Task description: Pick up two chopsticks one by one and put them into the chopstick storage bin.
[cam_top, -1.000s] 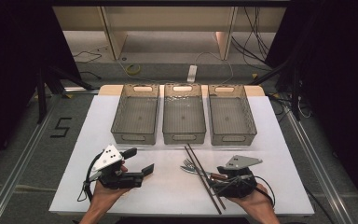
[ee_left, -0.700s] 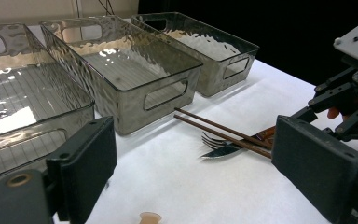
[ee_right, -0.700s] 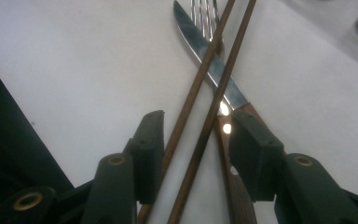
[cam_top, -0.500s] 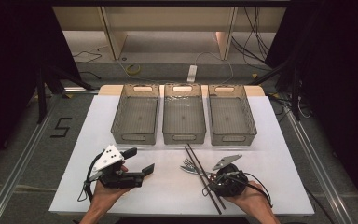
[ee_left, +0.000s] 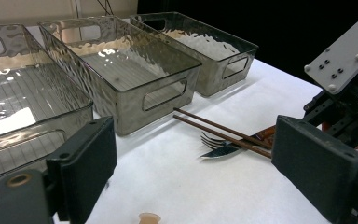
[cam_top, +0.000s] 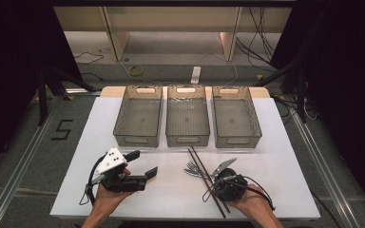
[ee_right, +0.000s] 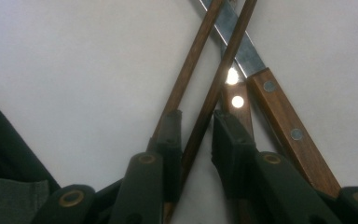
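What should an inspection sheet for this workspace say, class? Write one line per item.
Surface: white table, flat.
Job's things: chopsticks, fork and knife lie crossed together; three clear bins, empty.
Clutter: nothing seen.
Grippers: left gripper open, holding nothing; right gripper jaws have just been closing, one chopstick between them, not yet pinched.
Cables: gripper cable trails off each gripper; floor cables behind.
Surroundings: shelving, floor mark 5.

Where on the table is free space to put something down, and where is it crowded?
Free: the white strip left of the left bin, and the patch between the left gripper and the fork. Crowded: around the chopsticks, fork and knife, where the right gripper works.
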Available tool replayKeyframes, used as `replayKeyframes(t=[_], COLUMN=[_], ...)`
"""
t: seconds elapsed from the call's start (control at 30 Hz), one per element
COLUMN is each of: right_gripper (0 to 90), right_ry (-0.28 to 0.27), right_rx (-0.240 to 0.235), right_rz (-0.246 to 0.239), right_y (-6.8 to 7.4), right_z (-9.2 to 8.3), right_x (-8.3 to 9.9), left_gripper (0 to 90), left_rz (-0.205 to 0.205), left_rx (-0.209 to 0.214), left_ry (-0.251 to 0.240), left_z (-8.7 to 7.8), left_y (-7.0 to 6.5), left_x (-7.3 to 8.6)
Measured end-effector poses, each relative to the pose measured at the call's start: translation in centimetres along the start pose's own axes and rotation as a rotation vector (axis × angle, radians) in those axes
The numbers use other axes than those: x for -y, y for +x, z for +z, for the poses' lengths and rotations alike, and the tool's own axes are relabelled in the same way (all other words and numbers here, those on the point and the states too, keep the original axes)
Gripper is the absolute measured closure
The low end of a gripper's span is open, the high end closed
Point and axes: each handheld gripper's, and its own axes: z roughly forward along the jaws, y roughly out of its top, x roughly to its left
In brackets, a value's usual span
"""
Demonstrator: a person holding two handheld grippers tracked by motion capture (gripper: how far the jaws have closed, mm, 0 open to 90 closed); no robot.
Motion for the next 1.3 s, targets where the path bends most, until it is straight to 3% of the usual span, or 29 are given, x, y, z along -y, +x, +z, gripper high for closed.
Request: replayKeyframes(t=[0.53, 0.63, 0.83, 1.07, 1.3], right_gripper=[82.3, 85.1, 85.3, 85.3, 85.3], right_ry=[-0.003, -0.018, -0.013, -0.107, -0.213], right_rx=[0.016, 0.037, 0.059, 0.067, 0.067], right_rz=[0.035, 0.039, 0.013, 0.03, 0.015], right_y=[-0.2, -0.2, -0.1, -0.7, -0.6], right_z=[0.1, -0.1, -0.4, -1.8, -2.9], right_x=[0.0, 0.1, 0.2, 0.1, -0.4], left_gripper=[13.6, 13.6, 13.5, 13.6, 14.1], left_rz=[0.006, 0.005, 0.003, -0.011, -0.075], left_rx=[0.004, 0.005, 0.006, 0.018, 0.049], left_ry=[0.004, 0.005, 0.006, 0.013, 0.033], left_z=[0.1, 0.1, 0.1, 0.3, 1.1], left_y=[0.0, 0.0, 0.0, -0.1, 0.0], left_x=[0.0, 0.0, 0.0, 0.0, -0.2])
